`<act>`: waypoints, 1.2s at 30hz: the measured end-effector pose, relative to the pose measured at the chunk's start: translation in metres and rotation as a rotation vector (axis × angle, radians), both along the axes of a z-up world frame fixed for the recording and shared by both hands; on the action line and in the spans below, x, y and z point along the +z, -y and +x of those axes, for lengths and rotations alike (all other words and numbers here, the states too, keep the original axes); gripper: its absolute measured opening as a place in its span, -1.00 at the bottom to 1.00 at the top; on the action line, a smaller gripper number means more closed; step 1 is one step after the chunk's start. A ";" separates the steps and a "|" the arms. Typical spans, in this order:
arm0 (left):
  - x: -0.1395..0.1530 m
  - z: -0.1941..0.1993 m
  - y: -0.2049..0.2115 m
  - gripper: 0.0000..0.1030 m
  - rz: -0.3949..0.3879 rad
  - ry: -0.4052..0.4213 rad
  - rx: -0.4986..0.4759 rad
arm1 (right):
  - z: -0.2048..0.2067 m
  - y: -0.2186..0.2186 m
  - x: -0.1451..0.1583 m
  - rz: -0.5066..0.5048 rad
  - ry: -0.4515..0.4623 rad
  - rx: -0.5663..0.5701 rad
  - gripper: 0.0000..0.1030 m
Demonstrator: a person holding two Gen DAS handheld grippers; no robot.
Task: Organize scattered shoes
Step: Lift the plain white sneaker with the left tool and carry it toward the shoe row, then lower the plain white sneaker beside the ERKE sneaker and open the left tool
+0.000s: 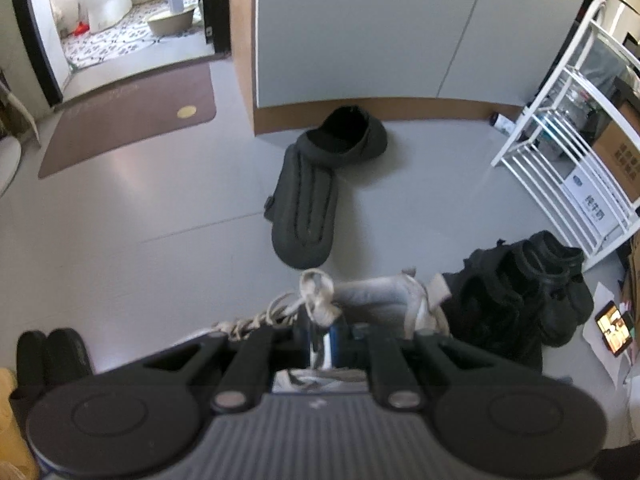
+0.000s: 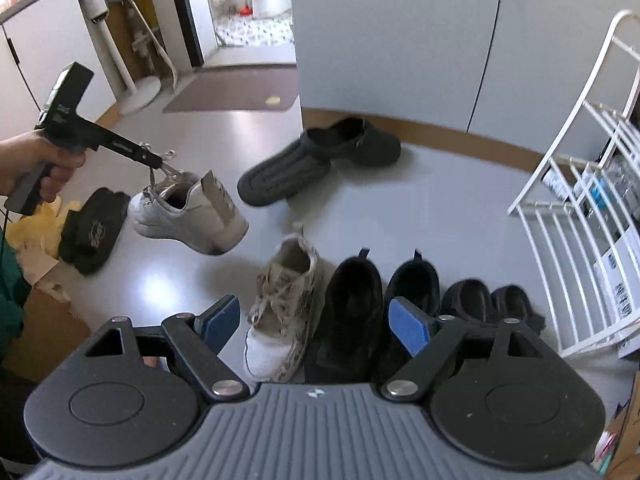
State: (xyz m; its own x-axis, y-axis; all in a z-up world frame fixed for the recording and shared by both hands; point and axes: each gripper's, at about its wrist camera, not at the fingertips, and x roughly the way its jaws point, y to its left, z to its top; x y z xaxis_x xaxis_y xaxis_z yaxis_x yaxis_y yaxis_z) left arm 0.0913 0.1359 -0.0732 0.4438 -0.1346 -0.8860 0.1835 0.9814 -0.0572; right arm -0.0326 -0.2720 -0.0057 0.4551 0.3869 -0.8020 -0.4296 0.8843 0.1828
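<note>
We are holding the right hand-held gripper [image 2: 316, 320] with blue pads spread wide apart and nothing between them, hanging over a row of shoes on the grey floor [image 2: 440, 208]. Just past it, the beige sneaker [image 2: 280, 308] is standing at the row's left end, beside a pair of black shoes [image 2: 352, 312]; two smaller black shoes [image 2: 492, 304] are sitting toward 3 o'clock, near the white rack [image 2: 572, 240]. At 10 o'clock, we are gripping the left hand-held gripper [image 2: 160, 164] in one hand [image 2: 36, 164], its tips pinched together on the laces of a white sneaker [image 2: 188, 212] that is dangling clear of the floor. Farther off at 12 o'clock, two dark grey slip-on shoes [image 2: 320, 160] are lying crossed by the wall [image 2: 400, 40].
</note>
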 end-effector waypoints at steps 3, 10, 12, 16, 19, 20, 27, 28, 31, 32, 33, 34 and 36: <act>-0.011 -0.001 -0.008 -0.85 0.008 -0.021 0.012 | 0.000 -0.004 -0.008 -0.018 -0.021 0.015 0.66; -0.031 -0.004 -0.024 -0.85 0.017 -0.048 0.008 | 0.001 -0.014 -0.028 -0.090 -0.061 0.070 0.66; -0.034 -0.005 -0.027 -0.85 0.021 -0.052 0.008 | 0.002 -0.017 -0.031 -0.101 -0.069 0.075 0.66; -0.040 -0.004 -0.030 -0.85 0.038 -0.061 -0.004 | 0.001 -0.024 -0.034 -0.120 -0.071 0.098 0.66; -0.043 -0.003 -0.029 -0.85 0.055 -0.072 -0.034 | 0.000 -0.029 -0.037 -0.133 -0.075 0.111 0.66; -0.044 -0.003 -0.029 -0.85 0.061 -0.078 -0.043 | 0.000 -0.031 -0.040 -0.143 -0.078 0.116 0.66; -0.051 -0.002 -0.029 -0.84 0.092 -0.109 -0.080 | -0.002 -0.045 -0.053 -0.169 -0.104 0.170 0.66; -0.053 -0.001 -0.028 -0.84 0.095 -0.114 -0.086 | -0.002 -0.047 -0.054 -0.173 -0.106 0.176 0.66; -0.055 0.001 -0.026 -0.84 0.099 -0.124 -0.100 | -0.004 -0.053 -0.058 -0.185 -0.117 0.199 0.66; -0.055 0.001 -0.026 -0.84 0.099 -0.126 -0.100 | -0.006 -0.056 -0.059 -0.190 -0.118 0.209 0.66; -0.055 0.002 -0.026 -0.84 0.098 -0.127 -0.098 | -0.008 -0.058 -0.060 -0.197 -0.120 0.222 0.66; -0.055 0.003 -0.026 -0.84 0.099 -0.128 -0.096 | -0.010 -0.060 -0.061 -0.201 -0.120 0.232 0.66; -0.056 0.005 -0.023 -0.84 0.102 -0.131 -0.095 | -0.016 -0.065 -0.063 -0.210 -0.125 0.260 0.66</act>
State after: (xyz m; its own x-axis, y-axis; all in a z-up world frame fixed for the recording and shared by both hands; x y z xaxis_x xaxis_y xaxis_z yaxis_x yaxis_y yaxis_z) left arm 0.0961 0.1594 -0.1288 0.3137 -0.0769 -0.9464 0.2734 0.9618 0.0125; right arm -0.0482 -0.2067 -0.0687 0.2563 0.2980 -0.9195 -0.6312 0.7720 0.0743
